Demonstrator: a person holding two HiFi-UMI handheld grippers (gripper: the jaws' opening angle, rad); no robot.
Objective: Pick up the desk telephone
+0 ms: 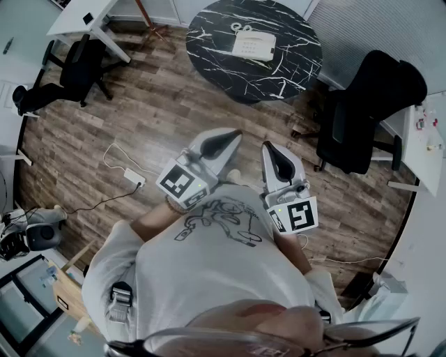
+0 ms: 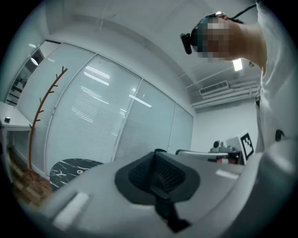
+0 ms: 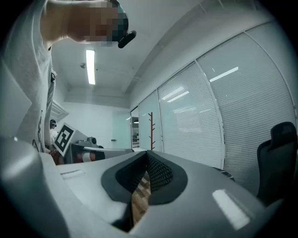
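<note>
I see the desk telephone [image 1: 254, 44] resting on the round table [image 1: 279, 80], toward its far edge. An office chair [image 1: 362, 118] stands just right of the table. A second chair [image 1: 80, 66] stands well left of it, beside a desk [image 1: 77, 17]. The left gripper [image 1: 233, 134] and right gripper [image 1: 269, 147] lie side by side, well short of the table.

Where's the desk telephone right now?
Head view: the desk telephone sits top centre on the round marble table; a black office chair stands right of the table.
</note>
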